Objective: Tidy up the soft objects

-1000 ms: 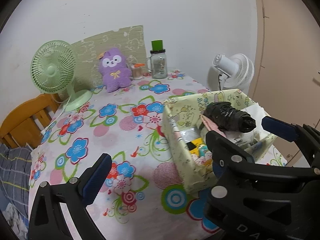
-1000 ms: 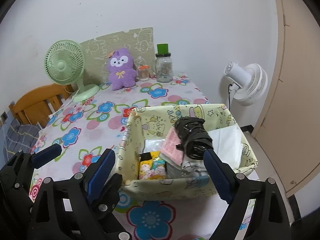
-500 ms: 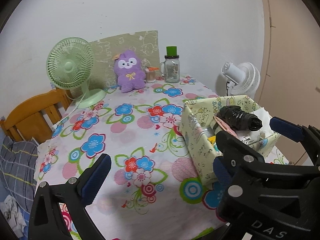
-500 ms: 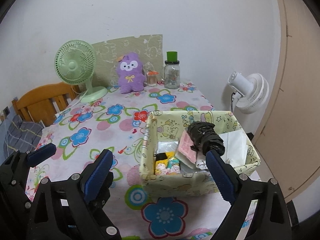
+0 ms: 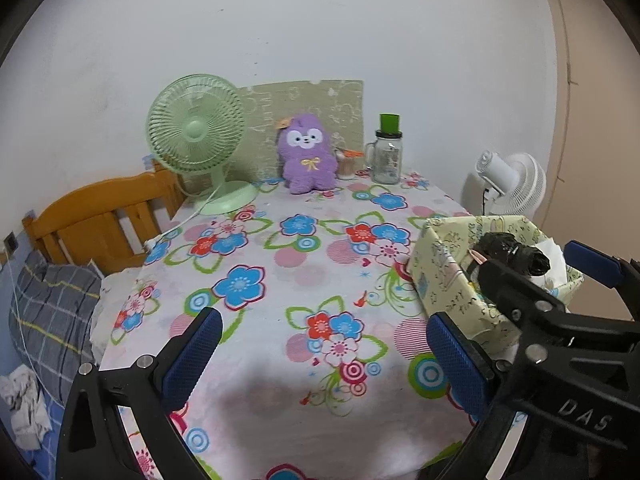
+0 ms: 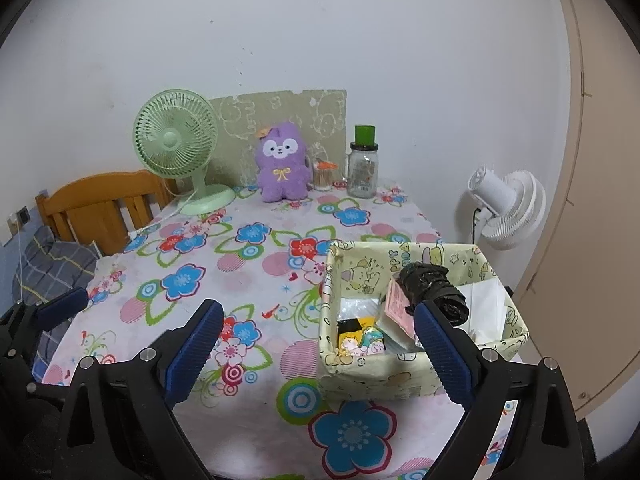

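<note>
Lower right, the fabric box (image 6: 416, 376) holds a crinkly black bundle (image 6: 434, 292) and packets; both tools (image 5: 324, 356) (image 6: 316, 344) gape wide, empty.

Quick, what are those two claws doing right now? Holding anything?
Left claw: open, holding nothing, above the flowered tablecloth.
Right claw: open, holding nothing, near the yellow fabric box.

A bedroom (wooden bed frame (image 5: 100, 216), flowered table (image 5: 280, 264)).
</note>
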The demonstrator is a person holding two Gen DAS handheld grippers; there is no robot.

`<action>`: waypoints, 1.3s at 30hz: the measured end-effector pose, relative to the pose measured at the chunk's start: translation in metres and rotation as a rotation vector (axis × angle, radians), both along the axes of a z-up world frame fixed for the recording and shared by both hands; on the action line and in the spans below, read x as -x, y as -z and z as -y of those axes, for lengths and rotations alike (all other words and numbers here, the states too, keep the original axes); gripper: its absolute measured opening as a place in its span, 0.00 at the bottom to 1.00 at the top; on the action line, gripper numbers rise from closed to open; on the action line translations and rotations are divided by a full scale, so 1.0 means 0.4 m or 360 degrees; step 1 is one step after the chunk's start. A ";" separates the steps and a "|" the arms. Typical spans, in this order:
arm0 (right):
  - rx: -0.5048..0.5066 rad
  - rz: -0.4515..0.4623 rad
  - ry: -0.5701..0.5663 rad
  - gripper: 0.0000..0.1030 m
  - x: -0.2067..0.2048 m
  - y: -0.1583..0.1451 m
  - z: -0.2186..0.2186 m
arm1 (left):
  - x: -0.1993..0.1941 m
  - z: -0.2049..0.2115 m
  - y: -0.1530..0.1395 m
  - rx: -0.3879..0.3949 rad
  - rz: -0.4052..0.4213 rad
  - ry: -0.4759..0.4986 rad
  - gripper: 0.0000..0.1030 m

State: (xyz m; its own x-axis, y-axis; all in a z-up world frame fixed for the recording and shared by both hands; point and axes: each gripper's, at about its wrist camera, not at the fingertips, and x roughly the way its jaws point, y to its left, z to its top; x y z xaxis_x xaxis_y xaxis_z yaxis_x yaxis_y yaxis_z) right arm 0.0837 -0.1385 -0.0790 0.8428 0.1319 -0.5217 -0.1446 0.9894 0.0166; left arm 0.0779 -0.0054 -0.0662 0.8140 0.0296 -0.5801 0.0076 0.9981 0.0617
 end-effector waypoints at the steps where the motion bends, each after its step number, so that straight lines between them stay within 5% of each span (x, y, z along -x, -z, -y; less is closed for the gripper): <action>1: 0.0001 0.0007 0.0001 0.95 0.003 -0.001 -0.001 | 0.003 -0.007 -0.001 0.0006 0.0003 -0.0008 1.00; 14: -0.0048 0.0117 0.0039 0.98 0.041 -0.024 0.030 | 0.049 -0.069 -0.033 0.0013 0.0123 -0.0145 1.00; 39: -0.0059 0.0132 0.0063 0.99 0.047 -0.021 0.049 | 0.048 -0.064 -0.056 0.0054 0.0144 -0.0172 1.00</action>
State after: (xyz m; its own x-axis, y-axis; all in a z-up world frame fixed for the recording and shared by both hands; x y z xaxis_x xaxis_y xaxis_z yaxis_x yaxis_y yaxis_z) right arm 0.0649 -0.1582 -0.0706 0.8878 0.1155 -0.4455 -0.1076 0.9933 0.0431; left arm 0.0587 0.0202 -0.0439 0.8560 0.1019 -0.5068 -0.1043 0.9943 0.0237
